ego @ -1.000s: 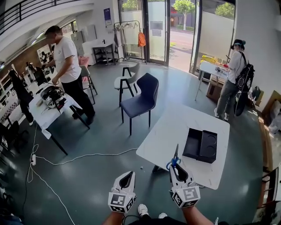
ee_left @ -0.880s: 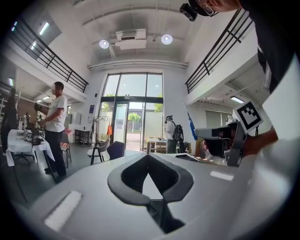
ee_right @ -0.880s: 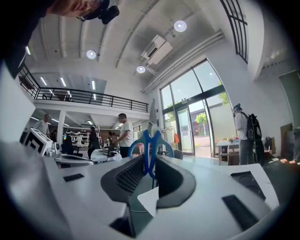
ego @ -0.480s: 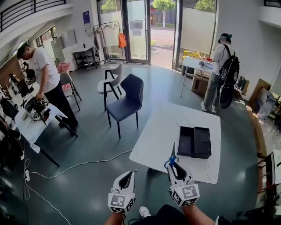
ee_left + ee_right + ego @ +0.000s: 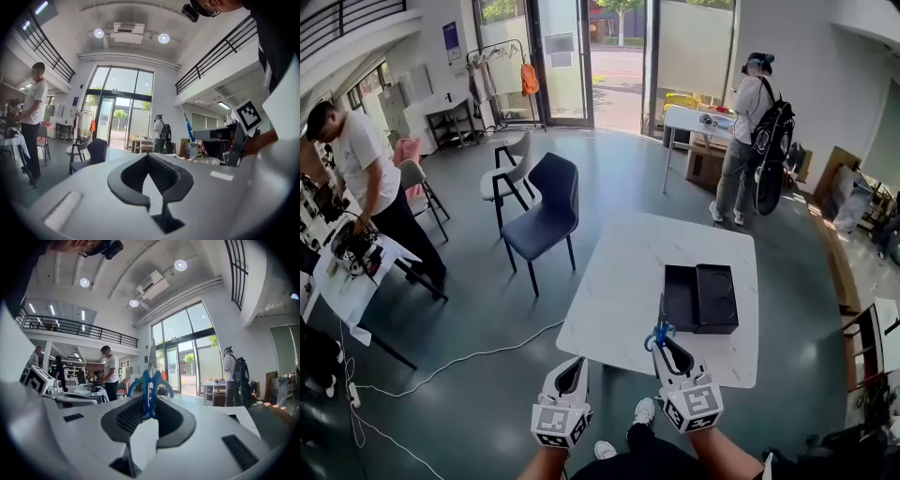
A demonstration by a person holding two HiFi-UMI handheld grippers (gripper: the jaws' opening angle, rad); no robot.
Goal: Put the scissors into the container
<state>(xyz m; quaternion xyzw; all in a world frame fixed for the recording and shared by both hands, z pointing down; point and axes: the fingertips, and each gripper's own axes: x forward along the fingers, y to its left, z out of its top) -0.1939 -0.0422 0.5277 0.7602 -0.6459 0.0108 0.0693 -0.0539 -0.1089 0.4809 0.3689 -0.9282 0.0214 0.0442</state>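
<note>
The right gripper (image 5: 667, 347) was clamped on the blue handles of the scissors (image 5: 659, 330). Their blade pointed up and away over the near part of the white table (image 5: 609, 281). The open black container (image 5: 700, 298) sat on the table just beyond them. The left gripper (image 5: 572, 373) hung left of the table's near corner, jaws together on nothing.

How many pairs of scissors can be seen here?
1: the scissors are clamped in the right gripper, over the near edge of the white table. No other pair shows.
</note>
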